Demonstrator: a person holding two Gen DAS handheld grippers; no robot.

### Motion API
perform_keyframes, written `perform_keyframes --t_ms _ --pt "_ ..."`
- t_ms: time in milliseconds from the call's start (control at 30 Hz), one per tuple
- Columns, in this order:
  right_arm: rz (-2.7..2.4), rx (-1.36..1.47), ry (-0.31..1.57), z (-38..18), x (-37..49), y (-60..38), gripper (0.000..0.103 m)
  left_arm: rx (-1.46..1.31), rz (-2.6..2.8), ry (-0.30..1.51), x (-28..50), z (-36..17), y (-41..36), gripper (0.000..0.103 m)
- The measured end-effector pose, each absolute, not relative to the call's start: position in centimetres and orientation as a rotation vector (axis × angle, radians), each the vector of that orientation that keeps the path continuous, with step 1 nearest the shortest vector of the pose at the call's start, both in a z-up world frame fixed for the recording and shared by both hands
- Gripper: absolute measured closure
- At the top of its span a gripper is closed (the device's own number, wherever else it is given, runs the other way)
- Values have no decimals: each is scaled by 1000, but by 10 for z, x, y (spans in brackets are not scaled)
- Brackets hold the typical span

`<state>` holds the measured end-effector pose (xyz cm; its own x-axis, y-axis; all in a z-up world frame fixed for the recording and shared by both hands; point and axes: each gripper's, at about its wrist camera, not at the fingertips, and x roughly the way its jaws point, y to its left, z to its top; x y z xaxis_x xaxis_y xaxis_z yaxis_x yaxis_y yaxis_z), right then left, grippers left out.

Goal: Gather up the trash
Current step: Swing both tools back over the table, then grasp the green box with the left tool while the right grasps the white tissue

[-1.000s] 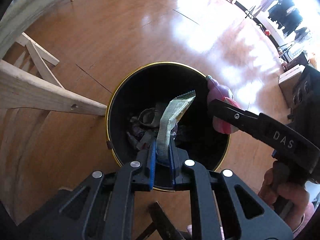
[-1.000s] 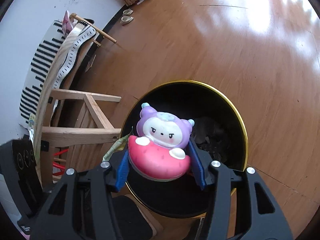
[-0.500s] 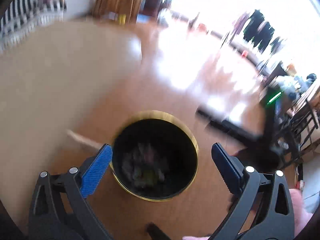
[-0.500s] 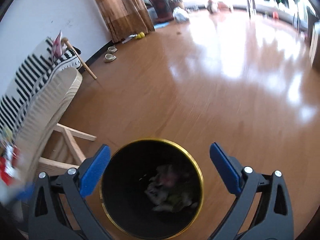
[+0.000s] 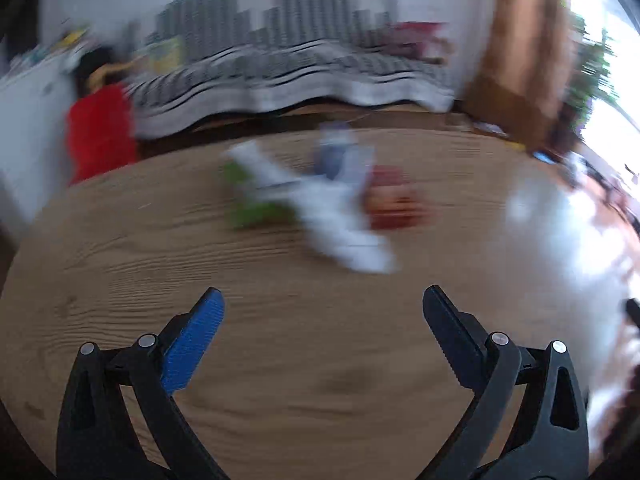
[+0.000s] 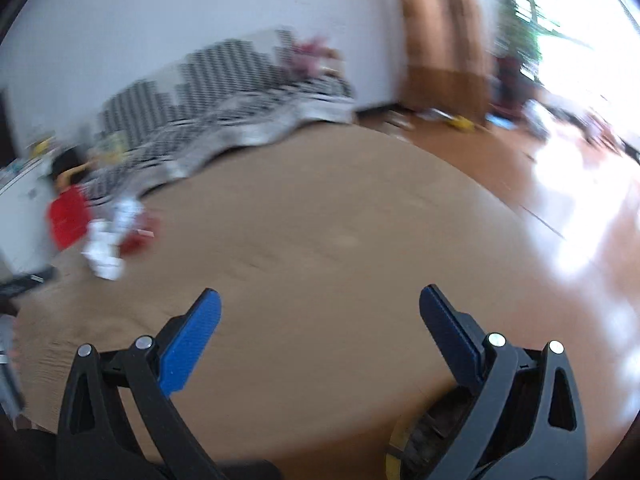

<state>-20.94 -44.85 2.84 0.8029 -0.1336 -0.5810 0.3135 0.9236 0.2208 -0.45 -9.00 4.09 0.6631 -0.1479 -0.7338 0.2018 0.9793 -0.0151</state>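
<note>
Both views are motion-blurred. My left gripper (image 5: pixel 322 300) is open and empty above a round wooden table (image 5: pixel 280 360). Ahead of it lies a small pile of trash: a white crumpled wrapper (image 5: pixel 336 220), a green wrapper (image 5: pixel 248 208), a red packet (image 5: pixel 394 206) and a bluish piece (image 5: pixel 340 152). My right gripper (image 6: pixel 318 300) is open and empty over the same table (image 6: pixel 320 220). The trash pile (image 6: pixel 112 240) lies far left in the right wrist view. The gold rim of the black bin (image 6: pixel 394 446) peeks out below the table edge by the right finger.
A black-and-white striped sofa (image 5: pixel 300 64) stands behind the table against a white wall. A red object (image 5: pixel 100 132) sits at the table's far left. Brown curtains (image 6: pixel 440 32) and a bright window are at the right, over glossy wooden floor (image 6: pixel 580 220).
Both grippers released the wrapper and the plush toy into the bin, opened, then swung up and away from the bin to face the table with the trash pile.
</note>
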Motion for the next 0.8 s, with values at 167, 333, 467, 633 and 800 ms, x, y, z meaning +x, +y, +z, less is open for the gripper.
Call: perform_keyframes --t_ms 167,333,467,633,800 --pt "-7 222 653 44 -116 -355 7 -12 -126 912 45 6 -33 7" --pt "143 8 710 37 -28 -253 7 42 -135 924 62 0 -27 6" --pt "244 -102 763 22 18 -199 17 50 -161 919 66 -4 -15 6" --pt "299 -167 825 2 53 -160 34 -11 -159 895 69 0 9 6" --pt "311 -123 888 -8 75 -161 69 -120 -162 891 95 2 4 6"
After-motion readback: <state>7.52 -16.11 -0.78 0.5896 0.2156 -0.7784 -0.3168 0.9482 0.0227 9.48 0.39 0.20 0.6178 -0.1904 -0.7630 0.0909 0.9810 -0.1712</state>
